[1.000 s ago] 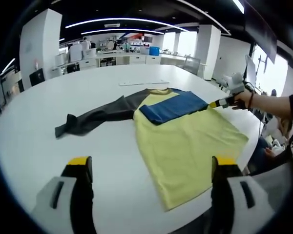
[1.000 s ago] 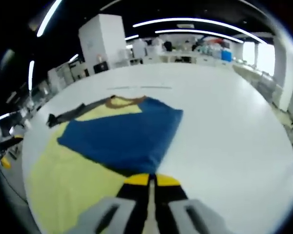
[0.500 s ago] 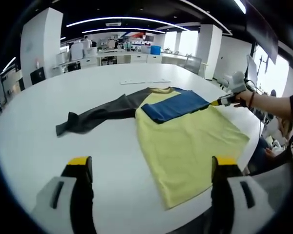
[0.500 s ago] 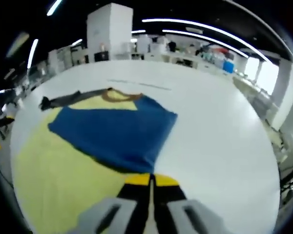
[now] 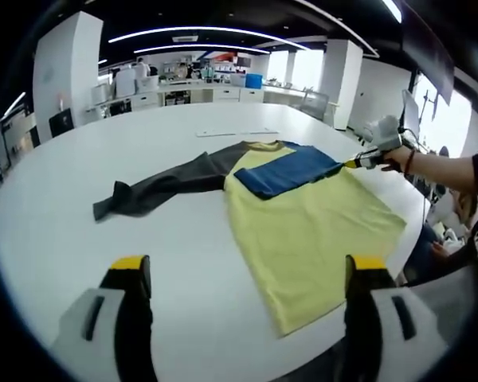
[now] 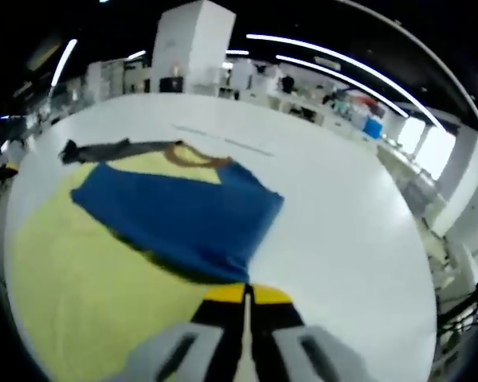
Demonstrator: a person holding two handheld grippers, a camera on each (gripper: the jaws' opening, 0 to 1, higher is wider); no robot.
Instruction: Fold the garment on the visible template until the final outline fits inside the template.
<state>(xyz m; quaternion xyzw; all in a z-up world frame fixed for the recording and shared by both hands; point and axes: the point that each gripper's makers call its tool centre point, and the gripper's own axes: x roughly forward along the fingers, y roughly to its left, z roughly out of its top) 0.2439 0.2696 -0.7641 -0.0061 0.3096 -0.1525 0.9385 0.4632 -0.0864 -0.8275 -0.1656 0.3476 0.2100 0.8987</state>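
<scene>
Left gripper view puts my left gripper [image 5: 243, 274] low over the white table [image 5: 167, 239], its two yellow-tipped jaws spread wide, one at 7 o'clock and one at 5 o'clock, with nothing between them and neither touching cloth. It sits level, facing straight across the table toward the garment [image 5: 303, 223].

The garment lies flat from the centre out to 4 o'clock: a yellow body, a dark grey sleeve [image 5: 163, 187] stretched toward 9 o'clock, and a blue sleeve [image 5: 291, 169] folded across the chest near the collar. At 2 o'clock my right gripper [image 5: 352, 164] meets the outer end of that blue fold, held by a hand [image 5: 398, 159] with a dark band on the wrist; the forearm runs in from the 3 o'clock edge, roughly level. From this angle the tip is too small for me to read the jaws.

Right gripper view settles that: the yellow tips are pressed together at 6 o'clock with no gap, right at the near edge of the blue sleeve, where blue meets yellow. I cannot tell whether fabric is pinched between them or they only rest against it. Beyond the tips the blue panel spreads toward 10 o'clock, the tan collar [image 6: 193, 155] sits past it at 11 o'clock, and bare table fills the 3 o'clock side.
</scene>
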